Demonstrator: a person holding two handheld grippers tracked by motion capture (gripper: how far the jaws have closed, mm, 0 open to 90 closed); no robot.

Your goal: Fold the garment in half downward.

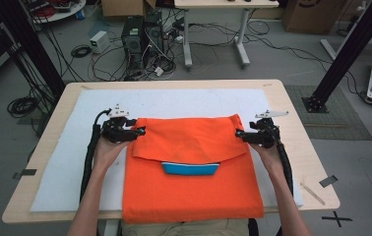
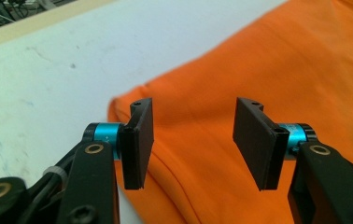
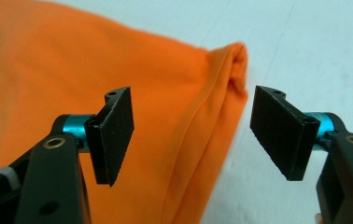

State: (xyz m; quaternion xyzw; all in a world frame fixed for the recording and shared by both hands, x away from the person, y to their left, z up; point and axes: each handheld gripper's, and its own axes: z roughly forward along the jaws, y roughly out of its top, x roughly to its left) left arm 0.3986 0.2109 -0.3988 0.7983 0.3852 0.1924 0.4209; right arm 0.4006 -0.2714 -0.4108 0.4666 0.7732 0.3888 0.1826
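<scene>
An orange cloth (image 1: 194, 172) lies on the white mat, its far part folded toward the person, with a blue band (image 1: 190, 168) showing under the fold's edge. My left gripper (image 1: 140, 131) hovers at the fold's left corner, jaws open and nothing between them; the left gripper view shows the orange cloth (image 2: 240, 84) beyond the left gripper (image 2: 191, 140). My right gripper (image 1: 239, 133) stands open at the fold's right corner. In the right gripper view the folded edge of the cloth (image 3: 221, 88) lies beyond the open right gripper (image 3: 198, 135), not touched by the pads.
The white mat (image 1: 76, 162) covers most of the wooden table (image 1: 51, 123). Beyond the table's far edge are computer cases (image 1: 142, 34), cables on the floor and another table's legs. Black frame posts stand at both sides.
</scene>
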